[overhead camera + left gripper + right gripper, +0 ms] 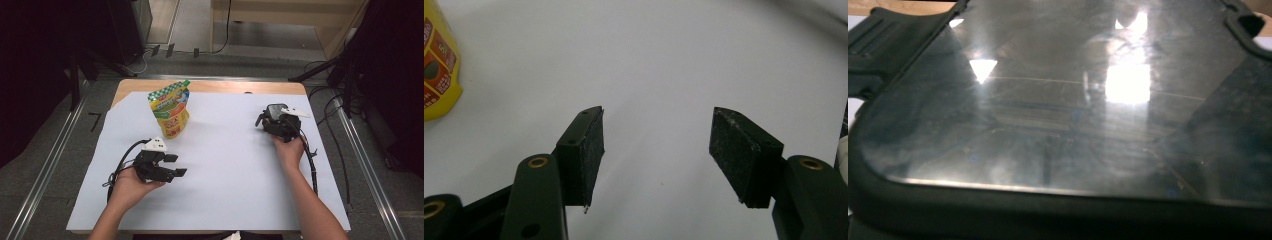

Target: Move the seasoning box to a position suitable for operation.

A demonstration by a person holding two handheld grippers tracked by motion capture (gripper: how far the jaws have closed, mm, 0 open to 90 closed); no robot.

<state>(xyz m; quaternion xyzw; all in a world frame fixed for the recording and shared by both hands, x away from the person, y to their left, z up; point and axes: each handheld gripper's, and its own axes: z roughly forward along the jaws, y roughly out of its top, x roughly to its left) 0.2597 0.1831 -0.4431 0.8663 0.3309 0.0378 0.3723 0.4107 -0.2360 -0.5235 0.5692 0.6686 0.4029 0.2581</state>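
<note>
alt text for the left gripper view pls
The left gripper holds its two black padded jaws open over a bare white table cover, with nothing between them. A yellow snack pouch stands at the picture's left edge, apart from the jaws.

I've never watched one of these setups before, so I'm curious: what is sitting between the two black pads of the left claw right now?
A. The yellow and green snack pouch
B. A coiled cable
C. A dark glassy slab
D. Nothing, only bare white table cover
D: in the left gripper view the left claw stands open over the white table cover, while the yellow and green standing pouch sits off to one side.
</note>
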